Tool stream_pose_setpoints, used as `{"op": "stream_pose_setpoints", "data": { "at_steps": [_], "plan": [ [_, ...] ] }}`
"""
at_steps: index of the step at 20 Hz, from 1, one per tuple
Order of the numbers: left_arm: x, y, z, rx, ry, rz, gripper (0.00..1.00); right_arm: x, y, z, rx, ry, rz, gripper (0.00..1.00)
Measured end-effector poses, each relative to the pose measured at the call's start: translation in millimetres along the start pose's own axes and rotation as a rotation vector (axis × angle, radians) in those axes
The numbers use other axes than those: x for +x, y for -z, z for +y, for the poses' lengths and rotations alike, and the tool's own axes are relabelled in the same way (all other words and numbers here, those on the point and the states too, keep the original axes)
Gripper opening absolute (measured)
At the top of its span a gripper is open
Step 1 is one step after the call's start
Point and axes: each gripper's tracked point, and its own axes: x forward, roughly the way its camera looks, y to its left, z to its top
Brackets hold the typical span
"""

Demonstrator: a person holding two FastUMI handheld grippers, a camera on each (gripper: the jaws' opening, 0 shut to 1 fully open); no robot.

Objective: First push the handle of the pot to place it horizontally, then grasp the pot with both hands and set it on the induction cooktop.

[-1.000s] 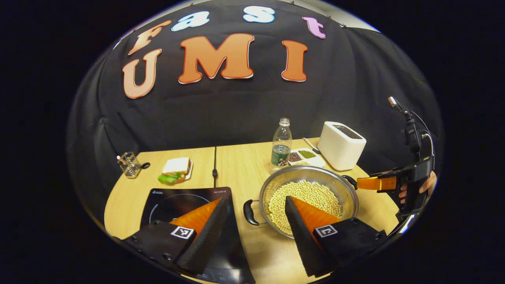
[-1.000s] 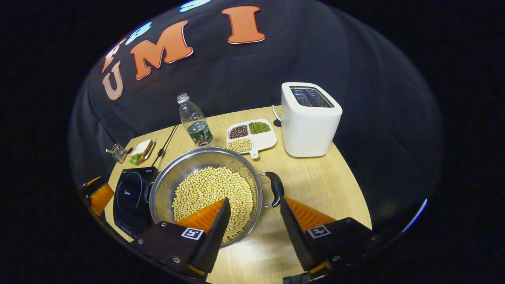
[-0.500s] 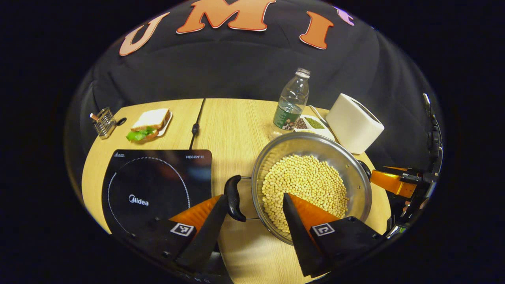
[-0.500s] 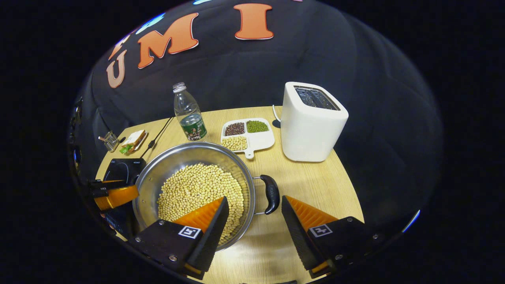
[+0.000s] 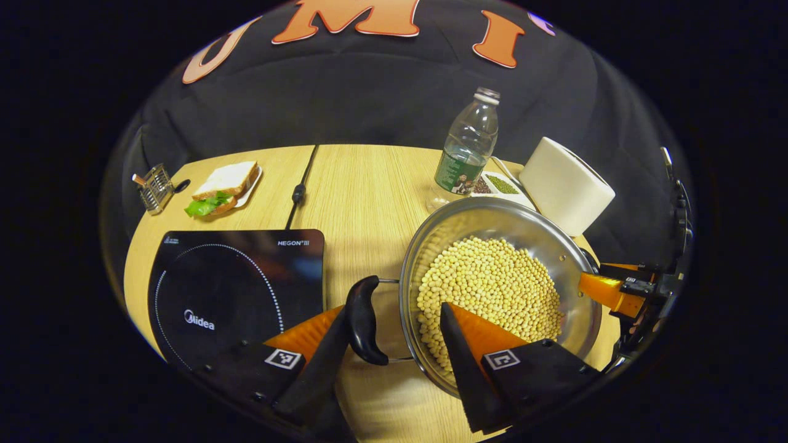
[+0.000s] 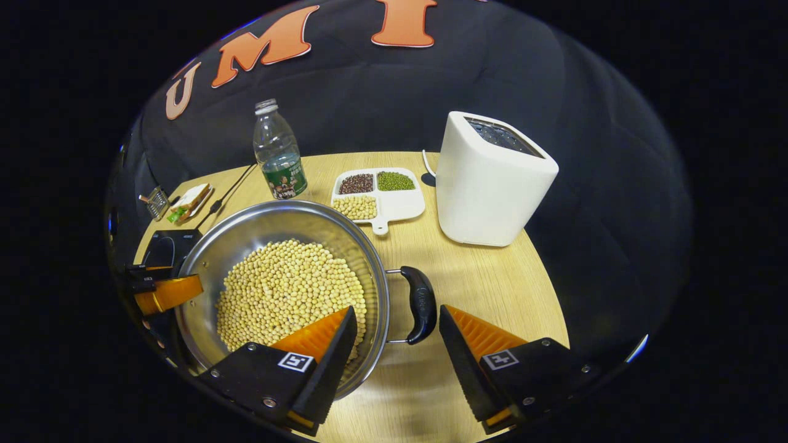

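Note:
A steel pot (image 5: pixel 557 246) full of pale beans stands on the wooden table, right of the black induction cooktop (image 5: pixel 234 280). Its two black loop handles lie level, one on each side. My left gripper (image 5: pixel 389 323) is open, with the pot's left handle (image 5: pixel 362 320) between its fingers, close to the left finger. In the right gripper view the pot (image 6: pixel 246 224) sits at lower left, and my right gripper (image 6: pixel 397 323) is open around the right handle (image 6: pixel 420 304). The right gripper (image 5: pixel 609 292) also shows beyond the pot's far rim in the left gripper view.
A plastic bottle (image 6: pixel 277 154), a divided white dish of beans (image 6: pixel 378 194) and a white toaster (image 6: pixel 492 178) stand behind the pot. A sandwich on a plate (image 5: pixel 225 184) and a small wire holder (image 5: pixel 152 187) sit at the far left. A cable (image 5: pixel 300 184) runs across the table.
Both grippers have come down and closer to the pot. Each open gripper now brackets a handle, where a second ago the handles lay ahead of the fingertips.

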Motion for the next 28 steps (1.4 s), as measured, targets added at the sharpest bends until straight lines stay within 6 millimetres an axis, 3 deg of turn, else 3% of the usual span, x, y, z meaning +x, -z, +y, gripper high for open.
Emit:
{"op": "stream_pose_setpoints", "data": {
  "at_steps": [2, 4, 7, 8, 11, 12, 16, 17, 18, 22, 23, 24, 25, 28],
  "plan": [
    [11.9, 5.5, -5.6, -0.058, 0.048, 0.009, 0.92, 9.5, 7.7, -1.9, 0.03, 0.006, 0.033, 0.8],
    [20.6, 19.0, -16.5, -0.082, 0.104, 0.056, 0.9, 17.5, 11.4, -6.0, 0.037, 0.026, 0.043, 0.84],
    [31.0, 11.7, -14.3, -0.012, 0.055, 0.014, 0.84, 25.3, 17.6, -12.9, 0.023, 0.046, 0.06, 0.78],
    [35.2, 10.6, -13.7, 0.012, 0.04, 0.0, 0.87, 25.7, 19.1, -14.1, 0.028, 0.037, 0.063, 0.77],
    [41.9, 1.6, -2.8, 0.085, -0.028, -0.049, 0.84, 33.3, 18.1, -12.7, 0.075, 0.011, 0.06, 0.72],
    [44.1, 0.5, -0.8, 0.101, -0.037, -0.061, 0.8, 33.8, 17.5, -12.0, 0.081, 0.005, 0.054, 0.75],
    [46.3, -5.4, 1.1, 0.126, -0.075, -0.085, 0.79, 29.9, 14.4, -10.4, 0.057, 0.007, 0.037, 0.71],
    [45.8, -6.0, 2.0, 0.126, -0.079, -0.088, 0.78, 28.5, 14.0, -11.0, 0.047, 0.012, 0.036, 0.65],
    [47.5, -7.5, 2.9, 0.132, -0.083, -0.092, 0.75, 28.3, 13.1, -11.1, 0.04, 0.015, 0.035, 0.67],
    [41.4, -3.7, 4.4, 0.12, -0.096, -0.098, 0.76, 18.6, 13.4, -7.0, 0.004, 0.032, 0.011, 0.65],
    [35.2, -3.7, 5.0, 0.116, -0.102, -0.105, 0.76, 13.4, 11.8, -6.1, -0.001, 0.035, 0.002, 0.61],
    [27.6, -7.2, 5.2, 0.119, -0.105, -0.119, 0.76, 5.9, 10.6, -5.5, 0.0, 0.036, -0.008, 0.65],
    [19.7, -10.2, 6.0, 0.12, -0.109, -0.135, 0.74, -1.1, 7.6, -4.7, 0.006, 0.035, -0.021, 0.61],
    [-5.8, -21.2, 12.0, 0.131, -0.112, -0.178, 0.75, -24.5, -1.4, 3.1, 0.007, 0.036, -0.06, 0.65]
  ]
}}
